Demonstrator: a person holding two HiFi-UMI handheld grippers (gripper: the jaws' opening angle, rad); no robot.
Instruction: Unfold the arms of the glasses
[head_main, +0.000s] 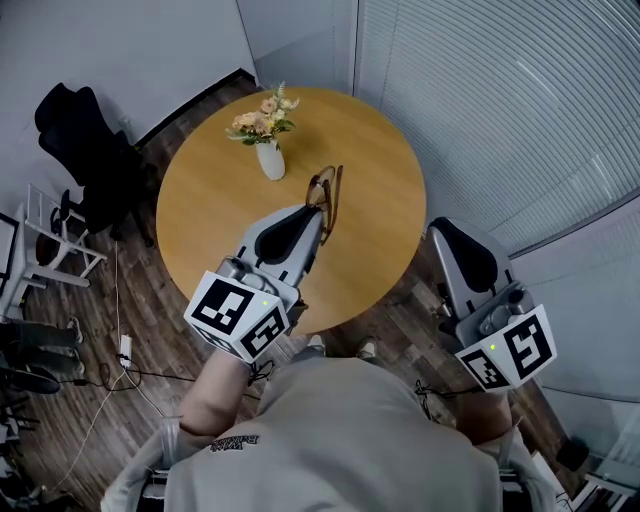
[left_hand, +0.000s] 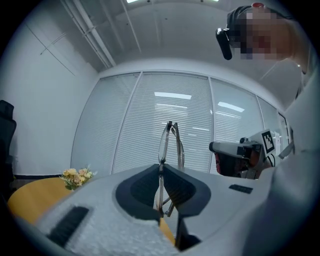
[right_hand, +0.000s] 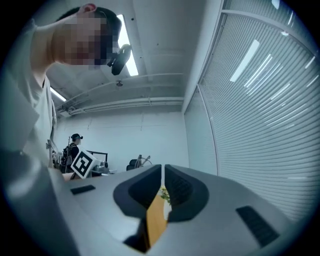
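The brown-framed glasses (head_main: 328, 192) stick out past the tips of my left gripper (head_main: 318, 214), above the round wooden table (head_main: 370, 150). In the left gripper view the glasses (left_hand: 164, 142) stand on edge between the jaws of the left gripper (left_hand: 161, 169), which is shut on the frame's lower part. Their arms lie close against the frame. My right gripper (head_main: 438, 228) hovers off the table's right edge, apart from the glasses. In its own view the right gripper (right_hand: 163, 169) has its jaws together with nothing between them.
A white vase of flowers (head_main: 268, 150) stands on the table's far left part. A black chair (head_main: 85, 150) and a white rack (head_main: 40, 250) are on the floor at left. Blinds (head_main: 500, 100) cover the wall at right. Another person (right_hand: 74, 145) stands far off.
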